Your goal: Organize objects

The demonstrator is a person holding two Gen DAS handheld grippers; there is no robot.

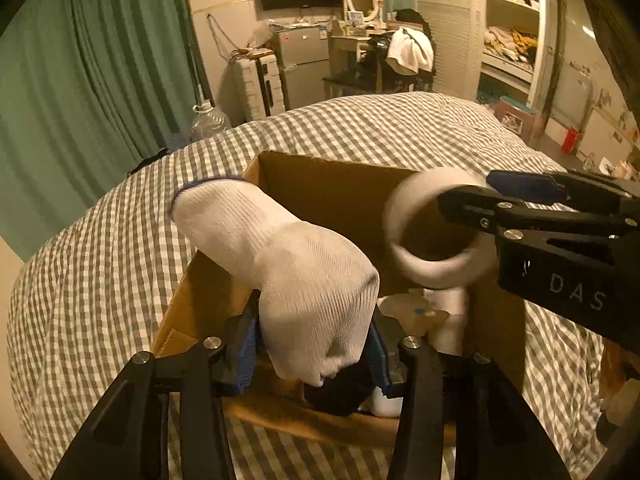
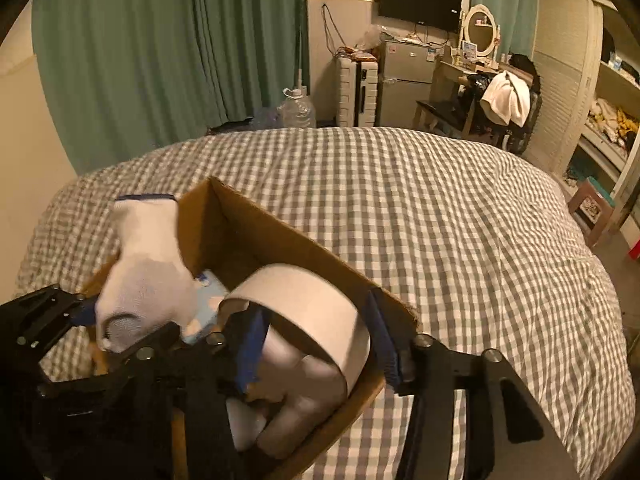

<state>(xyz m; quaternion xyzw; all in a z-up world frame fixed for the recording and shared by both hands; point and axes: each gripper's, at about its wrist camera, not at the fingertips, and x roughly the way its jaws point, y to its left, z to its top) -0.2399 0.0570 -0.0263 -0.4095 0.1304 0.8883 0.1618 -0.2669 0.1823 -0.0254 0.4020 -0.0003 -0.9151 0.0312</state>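
An open cardboard box (image 1: 332, 196) (image 2: 304, 248) sits on the checked bed. My left gripper (image 1: 314, 354) is shut on a white knitted glove (image 1: 296, 276) and holds it over the box's near side; the glove also shows in the right wrist view (image 2: 140, 280). My right gripper (image 2: 318, 344) holds a white tape roll (image 2: 316, 308) above the box; one finger is inside the ring and one outside. The roll shows blurred in the left wrist view (image 1: 432, 228), with the right gripper (image 1: 468, 196) coming in from the right. White items and a pale blue pack (image 2: 208, 292) lie in the box.
The grey-and-white checked bedspread (image 2: 440, 216) spreads all around the box. Beyond the bed stand green curtains (image 2: 160, 52), a water jug (image 2: 298, 110), a white suitcase (image 2: 358, 92), a small fridge (image 2: 404, 84) and a desk with a chair (image 2: 504, 100).
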